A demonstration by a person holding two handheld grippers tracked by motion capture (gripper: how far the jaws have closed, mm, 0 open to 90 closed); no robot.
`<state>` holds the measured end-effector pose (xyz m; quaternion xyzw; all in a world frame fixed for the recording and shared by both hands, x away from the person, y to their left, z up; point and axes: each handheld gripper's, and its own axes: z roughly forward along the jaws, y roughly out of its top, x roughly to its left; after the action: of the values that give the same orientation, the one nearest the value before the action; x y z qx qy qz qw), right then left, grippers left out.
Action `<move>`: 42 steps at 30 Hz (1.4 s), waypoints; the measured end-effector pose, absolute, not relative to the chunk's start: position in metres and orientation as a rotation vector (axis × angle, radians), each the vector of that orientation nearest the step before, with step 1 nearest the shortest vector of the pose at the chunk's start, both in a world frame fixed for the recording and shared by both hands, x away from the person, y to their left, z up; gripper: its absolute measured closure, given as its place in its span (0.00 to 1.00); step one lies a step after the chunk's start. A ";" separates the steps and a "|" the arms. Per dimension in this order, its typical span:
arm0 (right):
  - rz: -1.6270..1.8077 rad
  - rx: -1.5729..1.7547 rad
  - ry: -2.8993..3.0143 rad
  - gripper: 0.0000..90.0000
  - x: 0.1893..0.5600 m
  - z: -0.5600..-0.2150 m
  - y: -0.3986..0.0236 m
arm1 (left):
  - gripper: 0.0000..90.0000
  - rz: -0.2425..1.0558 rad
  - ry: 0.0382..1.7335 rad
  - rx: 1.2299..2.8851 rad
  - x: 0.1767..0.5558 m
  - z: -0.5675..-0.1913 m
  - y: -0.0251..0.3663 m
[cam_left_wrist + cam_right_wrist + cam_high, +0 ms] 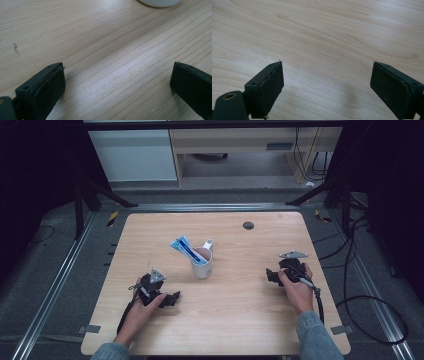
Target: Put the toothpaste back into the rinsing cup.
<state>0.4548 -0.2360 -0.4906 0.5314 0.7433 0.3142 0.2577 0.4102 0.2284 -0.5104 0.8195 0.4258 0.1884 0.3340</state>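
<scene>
A white cup (203, 266) stands upright near the middle of the wooden table (240, 320). A blue and white toothpaste tube (186, 249) leans out of the cup to the left. My left gripper (172, 299) rests low on the table in front of the cup and to its left, jaws wide apart with bare wood between them (117, 82). The cup's white base (160, 2) shows at the top edge of the left gripper view. My right gripper (271, 276) sits at the right of the table, open, with nothing between its jaws (327, 85).
A small dark round grommet (248, 225) is set in the table near its far edge. Black cables (360, 285) trail off the right side. A metal frame rail (55, 280) runs along the left, with cabinets behind the table.
</scene>
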 end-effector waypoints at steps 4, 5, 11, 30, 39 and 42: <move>0.849 1.475 1.993 0.12 0.457 -0.498 -0.241 | 0.00 0.493 1.112 2.139 0.410 -0.510 0.228; 0.842 1.477 1.987 0.11 0.457 -0.499 -0.242 | 0.00 0.492 1.112 2.140 0.410 -0.510 0.228; 0.855 1.501 1.963 0.10 0.460 -0.503 -0.240 | 0.00 0.493 1.113 2.136 0.410 -0.510 0.228; 0.861 1.534 1.963 0.07 0.462 -0.513 -0.232 | 0.00 0.492 1.112 2.136 0.410 -0.510 0.228; 0.874 1.519 1.983 0.06 0.449 -0.514 -0.237 | 0.00 0.494 1.112 2.140 0.410 -0.510 0.228; 0.868 1.517 1.983 0.06 0.447 -0.514 -0.237 | 0.00 0.494 1.113 2.139 0.410 -0.510 0.228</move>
<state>0.4474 -0.2371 -0.5140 0.5561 0.7270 0.3183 0.2468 0.4099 0.2283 -0.5104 0.8191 0.4265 0.1892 0.3337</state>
